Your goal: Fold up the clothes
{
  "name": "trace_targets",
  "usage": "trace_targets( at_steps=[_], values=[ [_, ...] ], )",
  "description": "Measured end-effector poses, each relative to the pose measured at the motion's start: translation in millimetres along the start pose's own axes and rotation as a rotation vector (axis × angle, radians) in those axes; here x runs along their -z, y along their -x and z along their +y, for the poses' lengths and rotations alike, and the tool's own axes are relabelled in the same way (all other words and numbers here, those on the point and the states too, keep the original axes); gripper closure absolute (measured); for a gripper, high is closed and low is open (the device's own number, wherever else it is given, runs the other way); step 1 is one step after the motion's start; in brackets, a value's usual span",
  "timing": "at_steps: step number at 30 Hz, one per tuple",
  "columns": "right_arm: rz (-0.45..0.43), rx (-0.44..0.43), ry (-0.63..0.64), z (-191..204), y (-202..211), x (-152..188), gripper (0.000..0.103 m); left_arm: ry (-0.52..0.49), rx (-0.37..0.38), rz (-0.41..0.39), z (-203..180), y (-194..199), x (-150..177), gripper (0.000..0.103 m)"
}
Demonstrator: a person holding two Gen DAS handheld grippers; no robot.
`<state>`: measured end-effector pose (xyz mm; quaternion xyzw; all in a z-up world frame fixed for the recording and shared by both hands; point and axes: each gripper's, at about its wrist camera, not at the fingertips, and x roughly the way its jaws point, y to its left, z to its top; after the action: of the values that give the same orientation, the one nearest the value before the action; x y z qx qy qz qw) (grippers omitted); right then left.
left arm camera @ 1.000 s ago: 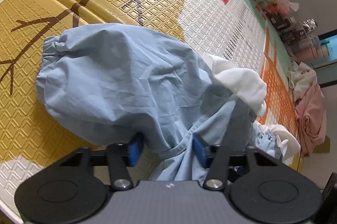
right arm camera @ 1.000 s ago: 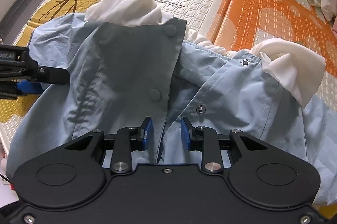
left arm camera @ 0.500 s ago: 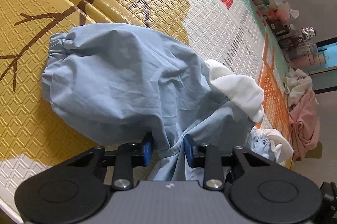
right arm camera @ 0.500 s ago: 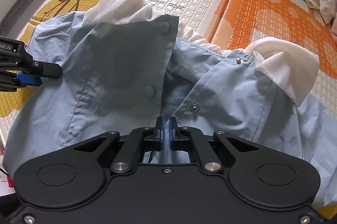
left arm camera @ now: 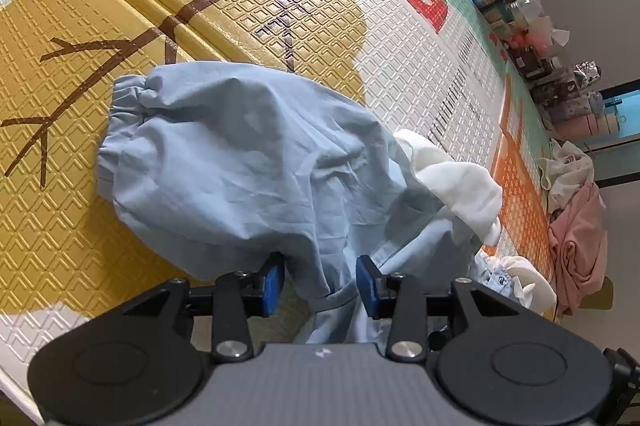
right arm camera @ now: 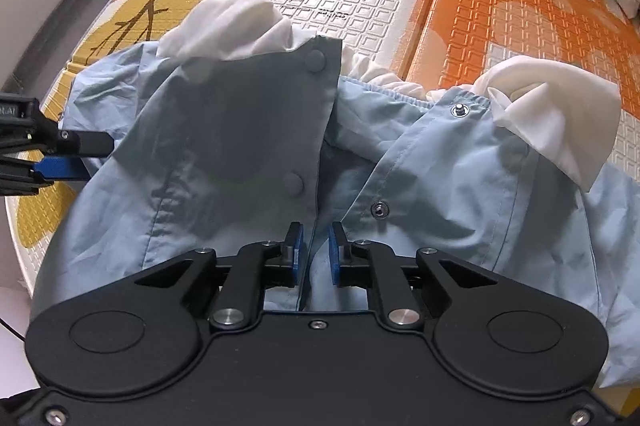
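A light blue snap-button jacket with a white lining lies crumpled on the play mat. My left gripper stands open around a bunched fold at the jacket's near edge; cloth hangs between the blue pads without being squeezed. My right gripper is open by a narrow gap, the front placket edge of the jacket running between its pads. In the right wrist view the left gripper shows at the jacket's left side. White lining pokes out at the collar on both sides.
The patterned foam mat spreads out beyond the jacket, yellow tree on one side, orange panel on the other. A pink and white clothes pile lies at the mat's far edge. Boxes and bottles line the wall.
My right gripper closed on the placket half a second ago and has since parted slightly. My left gripper narrowed around the fold, then widened a little. The jacket has barely shifted.
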<state>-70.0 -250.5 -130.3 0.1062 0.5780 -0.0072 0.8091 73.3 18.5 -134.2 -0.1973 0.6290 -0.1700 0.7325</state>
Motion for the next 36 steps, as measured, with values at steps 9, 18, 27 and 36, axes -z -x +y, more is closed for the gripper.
trace_targets(
  at_steps=[9, 18, 27, 36],
  values=[
    [-0.04, 0.017, 0.093, 15.1, 1.2, 4.6, 0.077, 0.023, 0.005, -0.001, -1.0, -6.4, -3.2, 0.052],
    [-0.041, 0.024, 0.155, 28.7, -4.0, 9.5, 0.076, 0.048, -0.007, 0.002, 0.7, -12.3, -6.9, 0.053],
    [-0.032, 0.016, 0.171, 31.7, -2.9, 11.8, 0.092, 0.035, -0.045, 0.003, 0.2, -16.5, -8.0, 0.072],
    [-0.036, 0.012, 0.13, 25.8, 6.0, 11.6, 0.098, 0.021, -0.058, -0.009, 0.6, -13.4, -9.5, 0.083]
  ],
)
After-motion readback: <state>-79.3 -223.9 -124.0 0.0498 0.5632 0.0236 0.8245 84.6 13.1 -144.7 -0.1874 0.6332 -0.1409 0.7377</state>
